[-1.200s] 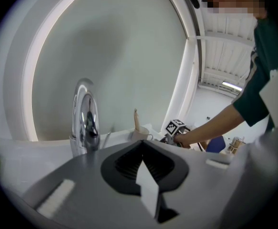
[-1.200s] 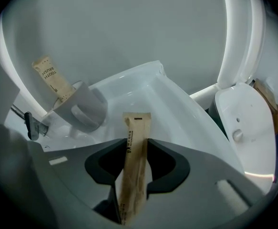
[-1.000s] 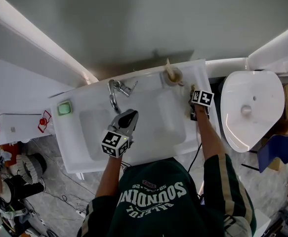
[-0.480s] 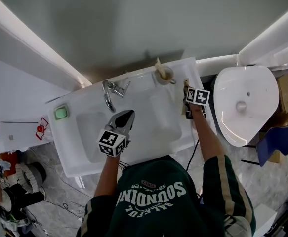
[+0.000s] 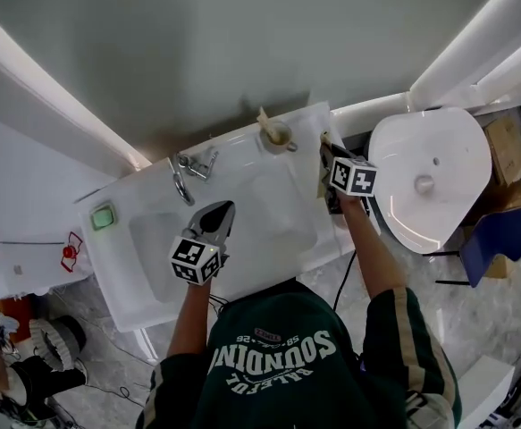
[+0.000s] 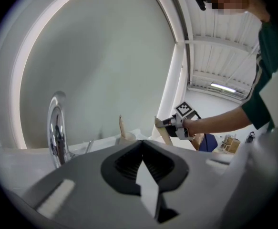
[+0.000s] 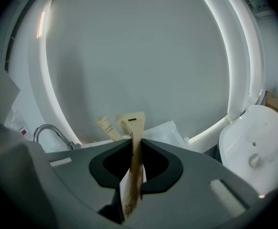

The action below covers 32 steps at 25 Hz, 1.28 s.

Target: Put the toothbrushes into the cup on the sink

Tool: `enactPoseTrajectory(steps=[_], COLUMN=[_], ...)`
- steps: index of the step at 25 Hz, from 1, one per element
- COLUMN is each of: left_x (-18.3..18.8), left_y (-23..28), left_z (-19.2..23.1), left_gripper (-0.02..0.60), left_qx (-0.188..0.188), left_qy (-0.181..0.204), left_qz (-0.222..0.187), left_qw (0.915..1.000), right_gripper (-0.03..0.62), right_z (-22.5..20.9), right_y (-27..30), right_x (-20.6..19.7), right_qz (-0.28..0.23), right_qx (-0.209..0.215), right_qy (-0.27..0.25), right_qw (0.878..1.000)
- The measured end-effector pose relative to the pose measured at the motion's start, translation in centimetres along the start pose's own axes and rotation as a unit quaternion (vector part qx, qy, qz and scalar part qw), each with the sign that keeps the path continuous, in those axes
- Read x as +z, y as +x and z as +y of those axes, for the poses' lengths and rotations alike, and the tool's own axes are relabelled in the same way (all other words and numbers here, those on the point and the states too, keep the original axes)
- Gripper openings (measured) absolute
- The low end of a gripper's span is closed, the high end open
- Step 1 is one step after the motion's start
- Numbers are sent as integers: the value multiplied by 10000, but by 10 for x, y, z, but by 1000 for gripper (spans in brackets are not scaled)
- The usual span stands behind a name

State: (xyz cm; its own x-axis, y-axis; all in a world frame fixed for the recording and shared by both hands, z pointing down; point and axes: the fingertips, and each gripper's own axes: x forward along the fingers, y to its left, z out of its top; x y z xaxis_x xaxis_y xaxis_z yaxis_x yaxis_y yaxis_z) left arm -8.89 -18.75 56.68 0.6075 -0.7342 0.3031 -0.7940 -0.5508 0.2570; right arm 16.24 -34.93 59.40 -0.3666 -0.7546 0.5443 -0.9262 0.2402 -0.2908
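Observation:
A white sink [image 5: 144, 280] has a beige cup [image 5: 276, 136] on its back rim, with one paper-wrapped toothbrush [image 5: 264, 120] standing in it. My right gripper [image 5: 328, 156] hovers over the sink's right rim, just right of the cup. It is shut on a second wrapped toothbrush [image 7: 135, 162], which stands upright between the jaws. The cup's toothbrush [image 7: 106, 127] shows just beyond it. My left gripper [image 5: 222, 211] hangs over the basin, shut and holding nothing. From the left gripper view the cup [image 6: 127, 138] and the right gripper [image 6: 169, 124] lie ahead.
A chrome faucet [image 5: 186, 172] stands at the sink's back left. A green soap dish [image 5: 104, 215] sits at its left corner. A white toilet [image 5: 430, 179] stands close on the right. A grey wall rises behind the sink.
My right gripper has risen off the sink's right rim with the toothbrush and come nearer the cup. The left gripper stays over the basin.

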Motion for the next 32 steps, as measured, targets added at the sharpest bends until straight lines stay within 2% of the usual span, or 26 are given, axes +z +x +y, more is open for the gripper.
enactPoseTrajectory(steps=[10, 16, 23, 32], left_x=[-1, -5, -8, -11], left_y=[19, 33, 42, 40], left_z=[-33, -49, -58, -56], left_gripper=[51, 51, 51, 51], left_qx=[-445, -664, -790, -746], left_qy=[132, 170, 183, 154], left_qz=[86, 166, 248, 300], left_qw=[9989, 9975, 9964, 9966], right_gripper=[44, 44, 44, 46], right_z=[-12, -42, -80, -85], right_y=[-64, -101, -124, -126], right_x=[32, 31, 8, -37], right_qz=[-967, -1393, -1501, -1452], right_qx=[8, -186, -462, -536], right_qy=[-180, -197, 76, -93], right_qw=[9952, 9899, 9876, 9879])
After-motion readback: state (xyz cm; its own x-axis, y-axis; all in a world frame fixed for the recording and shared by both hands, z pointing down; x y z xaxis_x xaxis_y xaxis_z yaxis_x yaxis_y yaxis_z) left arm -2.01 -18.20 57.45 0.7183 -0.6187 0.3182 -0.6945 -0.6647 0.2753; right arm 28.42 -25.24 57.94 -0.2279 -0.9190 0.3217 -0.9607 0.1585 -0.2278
